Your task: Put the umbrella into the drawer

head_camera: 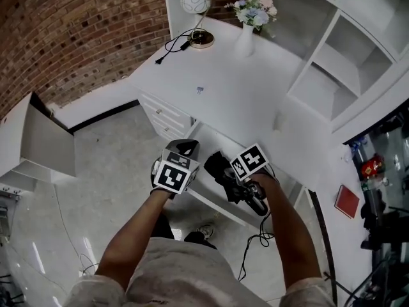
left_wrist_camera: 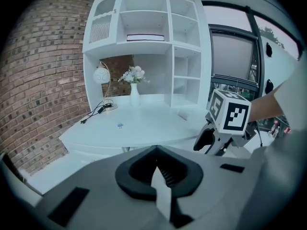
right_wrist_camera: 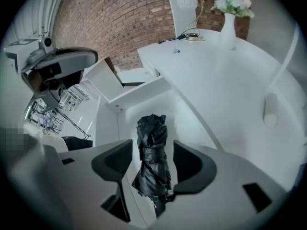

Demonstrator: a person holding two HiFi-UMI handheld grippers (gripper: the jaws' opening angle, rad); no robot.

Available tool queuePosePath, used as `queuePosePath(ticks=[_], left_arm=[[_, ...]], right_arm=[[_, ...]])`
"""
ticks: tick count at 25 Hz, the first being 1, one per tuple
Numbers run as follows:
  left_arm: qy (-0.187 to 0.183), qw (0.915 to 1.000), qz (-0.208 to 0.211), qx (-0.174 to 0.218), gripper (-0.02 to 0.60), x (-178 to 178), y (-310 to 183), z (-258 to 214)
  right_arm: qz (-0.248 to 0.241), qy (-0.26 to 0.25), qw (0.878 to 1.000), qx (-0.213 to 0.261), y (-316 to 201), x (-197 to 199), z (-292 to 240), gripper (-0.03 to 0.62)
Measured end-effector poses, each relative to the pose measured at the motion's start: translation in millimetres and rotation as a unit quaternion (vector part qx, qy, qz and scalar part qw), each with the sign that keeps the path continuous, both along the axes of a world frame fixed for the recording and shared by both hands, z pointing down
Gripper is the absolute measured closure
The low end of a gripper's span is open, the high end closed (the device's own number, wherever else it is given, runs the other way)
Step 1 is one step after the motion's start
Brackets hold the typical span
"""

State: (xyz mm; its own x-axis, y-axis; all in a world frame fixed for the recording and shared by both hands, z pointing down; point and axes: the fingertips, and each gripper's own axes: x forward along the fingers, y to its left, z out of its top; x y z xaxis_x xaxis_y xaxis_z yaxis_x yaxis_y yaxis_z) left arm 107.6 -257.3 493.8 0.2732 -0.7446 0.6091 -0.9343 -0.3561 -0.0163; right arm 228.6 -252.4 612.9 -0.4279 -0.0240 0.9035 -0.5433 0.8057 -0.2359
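Observation:
A folded black umbrella (right_wrist_camera: 152, 147) lies lengthwise between my right gripper's (right_wrist_camera: 153, 166) jaws, inside the open white drawer (right_wrist_camera: 108, 128) under the desk. The jaws stand apart, with a gap on either side of the umbrella. In the head view the umbrella (head_camera: 219, 167) pokes out from under the right gripper (head_camera: 231, 174), above the pulled-out drawer (head_camera: 208, 200). My left gripper (head_camera: 184, 149) hovers to the left of the drawer. Its black pads (left_wrist_camera: 156, 176) meet with nothing between them. The right gripper's marker cube (left_wrist_camera: 229, 113) shows in the left gripper view.
The white desk (head_camera: 223, 88) carries a globe lamp (head_camera: 195, 2) with a black cable, a vase of flowers (head_camera: 249, 24) and a small blue item (head_camera: 200, 90). White shelves (head_camera: 332, 69) rise on the right. Side drawers (head_camera: 166, 117) and a white cabinet (head_camera: 38, 146) stand to the left.

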Motion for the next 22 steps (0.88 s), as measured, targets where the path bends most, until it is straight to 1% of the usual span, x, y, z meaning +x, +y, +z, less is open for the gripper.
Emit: queuePosePath(ticks=[4,8,12,15,18,22], left_arm=[[0.000,0.9999,0.004,0.013,0.584,2,-8,-17],[0.005,0.9997,0.009,0.023,0.584,7,-15,-30],[0.013,0.9992,0.018,0.033,0.584,16,-19,-42],[0.011,0.9989,0.028,0.036,0.585,22,-22,-48],[0.010,0.9983,0.044,0.036,0.584,27,-26,-53],[0.016,0.9970,0.062,0.044,0.585,26,-35,-62]], right_arm=[[0.027,-0.030,0.999,0.013,-5,3,-30,0.330],[0.049,-0.051,0.997,0.045,-12,10,-55,0.345],[0.079,-0.078,0.991,0.069,-17,19,-81,0.373],[0.103,-0.097,0.986,0.091,-21,23,-101,0.380],[0.133,-0.115,0.978,0.116,-27,26,-122,0.385],[0.161,-0.125,0.967,0.150,-31,28,-145,0.396]])
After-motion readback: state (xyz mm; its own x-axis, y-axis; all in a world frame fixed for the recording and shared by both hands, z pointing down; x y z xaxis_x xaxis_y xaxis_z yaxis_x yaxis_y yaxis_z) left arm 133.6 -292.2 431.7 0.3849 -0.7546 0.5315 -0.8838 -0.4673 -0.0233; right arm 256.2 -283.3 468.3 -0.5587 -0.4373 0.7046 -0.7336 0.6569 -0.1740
